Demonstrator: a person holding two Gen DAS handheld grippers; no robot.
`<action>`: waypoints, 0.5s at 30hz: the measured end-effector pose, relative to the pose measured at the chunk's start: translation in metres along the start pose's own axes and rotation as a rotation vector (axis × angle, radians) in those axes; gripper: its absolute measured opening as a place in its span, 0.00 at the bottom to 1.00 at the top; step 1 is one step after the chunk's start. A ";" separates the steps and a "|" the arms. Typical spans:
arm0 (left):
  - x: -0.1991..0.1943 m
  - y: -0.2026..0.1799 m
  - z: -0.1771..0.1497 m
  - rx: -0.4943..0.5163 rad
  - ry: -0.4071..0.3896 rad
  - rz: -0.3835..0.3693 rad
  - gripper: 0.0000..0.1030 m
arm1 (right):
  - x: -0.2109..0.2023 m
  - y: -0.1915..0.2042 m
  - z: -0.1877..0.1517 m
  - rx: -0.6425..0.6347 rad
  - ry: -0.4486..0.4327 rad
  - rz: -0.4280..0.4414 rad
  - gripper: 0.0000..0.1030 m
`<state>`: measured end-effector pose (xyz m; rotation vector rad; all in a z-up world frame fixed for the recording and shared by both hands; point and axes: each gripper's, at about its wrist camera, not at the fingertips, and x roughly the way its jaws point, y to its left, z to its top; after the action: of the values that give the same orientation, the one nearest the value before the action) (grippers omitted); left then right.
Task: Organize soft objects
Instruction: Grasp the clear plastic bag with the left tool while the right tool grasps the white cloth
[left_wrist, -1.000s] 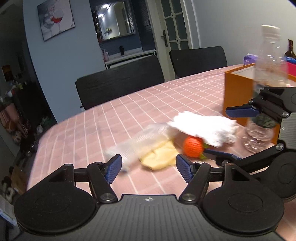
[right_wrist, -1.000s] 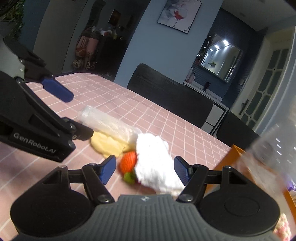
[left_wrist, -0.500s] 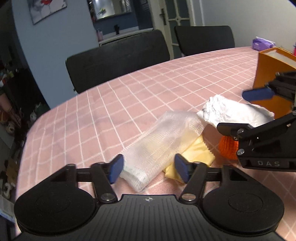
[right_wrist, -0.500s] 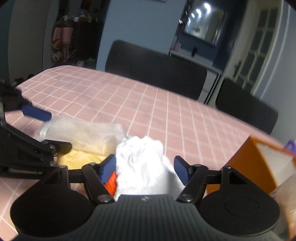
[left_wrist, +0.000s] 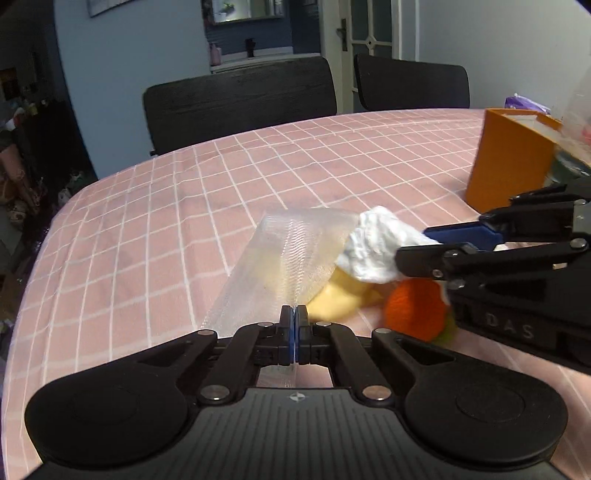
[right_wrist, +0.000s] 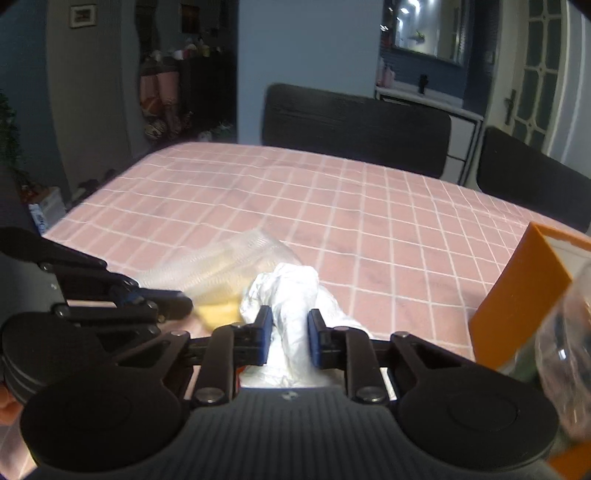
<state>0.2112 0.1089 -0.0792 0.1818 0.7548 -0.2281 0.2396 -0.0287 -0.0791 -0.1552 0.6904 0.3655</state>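
A clear mesh sleeve (left_wrist: 291, 251) lies on the pink checked tablecloth (left_wrist: 147, 240), and my left gripper (left_wrist: 294, 332) is shut on its near edge. A crumpled white cloth (right_wrist: 291, 291) sits between the pads of my right gripper (right_wrist: 290, 336), whose jaws are closing and press into it on both sides. In the left wrist view the right gripper (left_wrist: 410, 245) reaches in from the right onto the white cloth (left_wrist: 373, 251). Under the sleeve and the white cloth lies a yellow cloth (left_wrist: 340, 295). An orange knitted strawberry (left_wrist: 413, 310) rests beside it, half hidden by the right gripper.
An orange box (left_wrist: 513, 162) stands open at the right, with a clear plastic bottle (right_wrist: 565, 332) just in front of it. Two black chairs (left_wrist: 240, 103) face the far edge of the table. The tablecloth's left edge curves down near the left gripper.
Both grippers closed: the left one pinched the mesh sleeve's near edge, the right one squeezed the white cloth. Both moved in closer to the pile.
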 end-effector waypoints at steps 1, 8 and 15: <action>-0.008 -0.002 -0.004 -0.017 -0.003 0.001 0.00 | -0.007 0.003 -0.003 -0.006 -0.010 0.007 0.18; -0.067 -0.011 -0.029 -0.129 -0.058 -0.007 0.00 | -0.062 0.012 -0.026 -0.016 -0.086 0.054 0.18; -0.121 -0.021 -0.056 -0.192 -0.085 -0.044 0.00 | -0.121 -0.005 -0.057 0.023 -0.134 0.101 0.19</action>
<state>0.0836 0.1187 -0.0368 -0.0266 0.6922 -0.2028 0.1217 -0.0816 -0.0439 -0.0738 0.5710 0.4601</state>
